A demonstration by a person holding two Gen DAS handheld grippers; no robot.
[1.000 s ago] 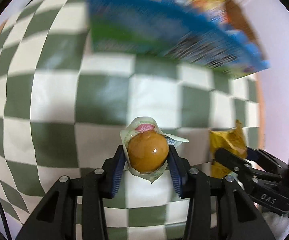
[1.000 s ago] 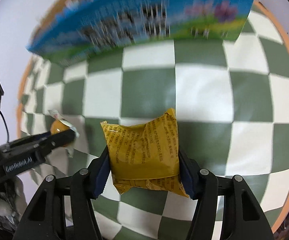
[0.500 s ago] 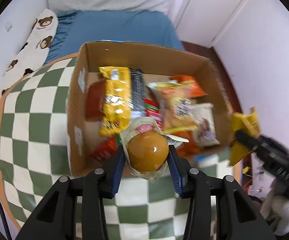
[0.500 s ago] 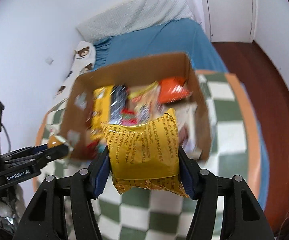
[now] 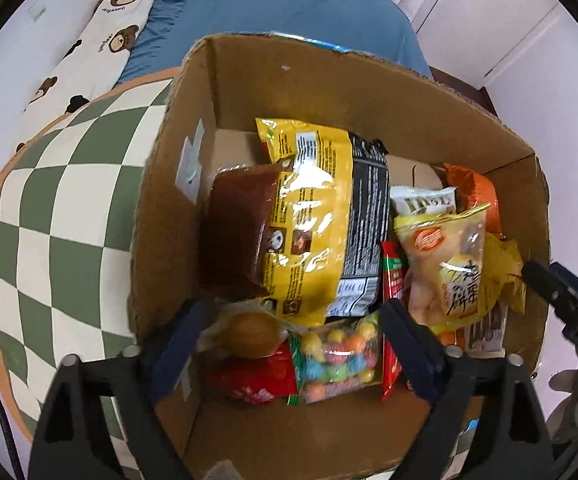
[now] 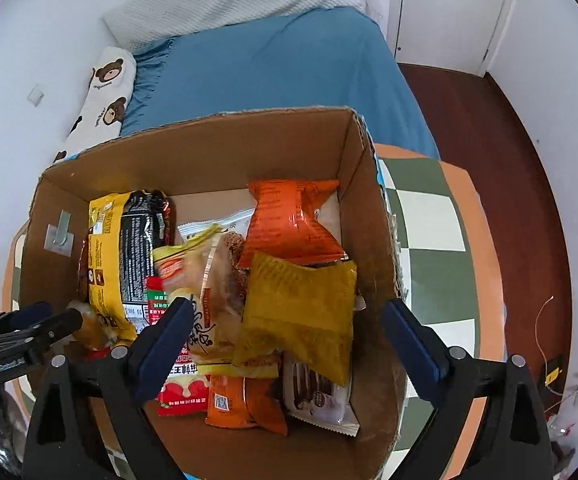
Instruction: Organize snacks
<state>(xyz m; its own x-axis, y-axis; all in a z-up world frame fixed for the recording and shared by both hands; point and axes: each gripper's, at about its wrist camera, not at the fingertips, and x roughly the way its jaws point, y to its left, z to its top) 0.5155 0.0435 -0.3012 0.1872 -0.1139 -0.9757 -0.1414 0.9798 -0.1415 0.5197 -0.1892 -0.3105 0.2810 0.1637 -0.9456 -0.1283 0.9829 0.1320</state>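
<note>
A cardboard box (image 5: pixel 193 92) (image 6: pixel 217 148) on the checkered table holds several snack packets. My left gripper (image 5: pixel 289 340) is open above the box's near left corner; the round brown jelly cup (image 5: pixel 251 334) lies loose between its fingers on the other snacks. My right gripper (image 6: pixel 285 336) is open above the box's right side; the mustard-yellow packet (image 6: pixel 301 312) lies loose on top of the pile between its fingers. A large yellow-and-black bag (image 5: pixel 321 216) and an orange packet (image 6: pixel 289 220) lie further back in the box.
The green-and-white checkered tablecloth (image 5: pixel 57 208) (image 6: pixel 429 216) surrounds the box. A blue bed (image 6: pixel 273 68) with a bear-print pillow (image 5: pixel 93 44) stands behind the table. White doors (image 6: pixel 445 12) and dark wooden floor (image 6: pixel 501 128) are at the right.
Both grippers moved over the box and opened. The jelly cup dropped from the left one and the yellow packet from the right one into the box.
</note>
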